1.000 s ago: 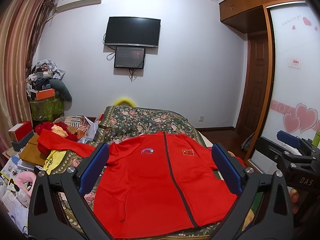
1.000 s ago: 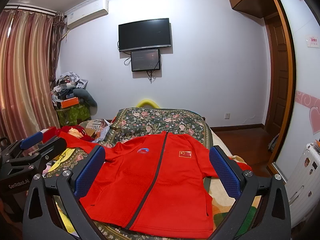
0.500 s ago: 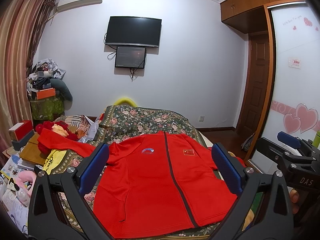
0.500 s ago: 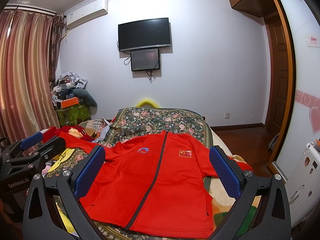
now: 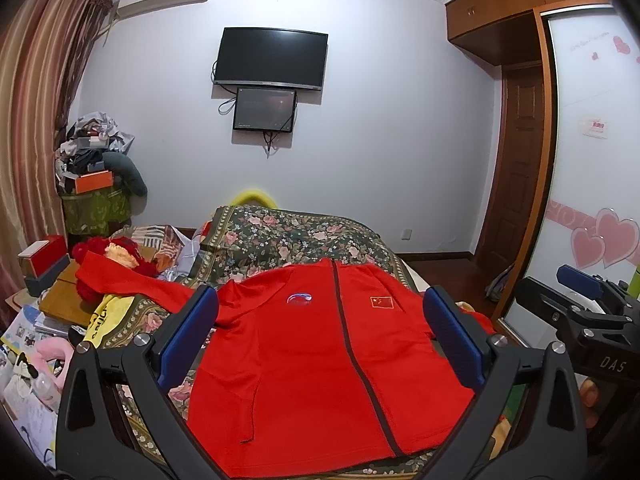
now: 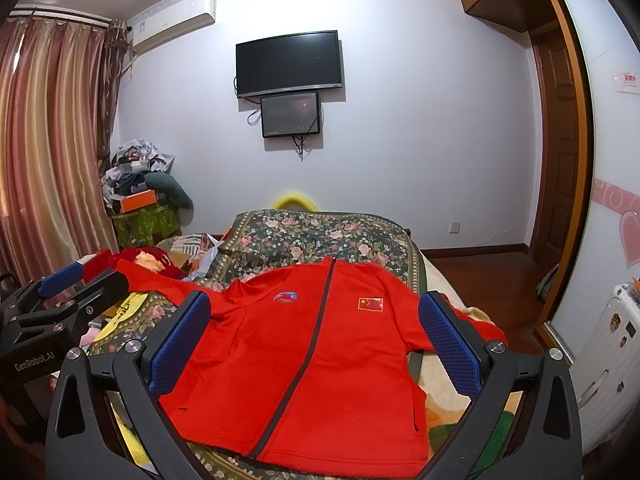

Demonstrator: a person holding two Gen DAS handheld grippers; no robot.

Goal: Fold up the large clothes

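A red zip jacket (image 5: 320,364) lies flat, front up, on the floral bedspread (image 5: 296,236). Its left sleeve (image 5: 128,280) stretches out to the left over clutter. The jacket also shows in the right wrist view (image 6: 304,360). My left gripper (image 5: 320,320) is open and empty, held above the jacket's near half. My right gripper (image 6: 314,320) is open and empty, also above the jacket. The right gripper shows at the right edge of the left wrist view (image 5: 580,304); the left gripper shows at the left edge of the right wrist view (image 6: 60,300).
Piled boxes, toys and papers (image 5: 44,320) crowd the bed's left side. A stacked heap (image 5: 92,160) stands by the curtain. A TV (image 5: 272,58) hangs on the far wall. A wardrobe door (image 5: 592,200) and a white suitcase (image 6: 608,352) stand at right.
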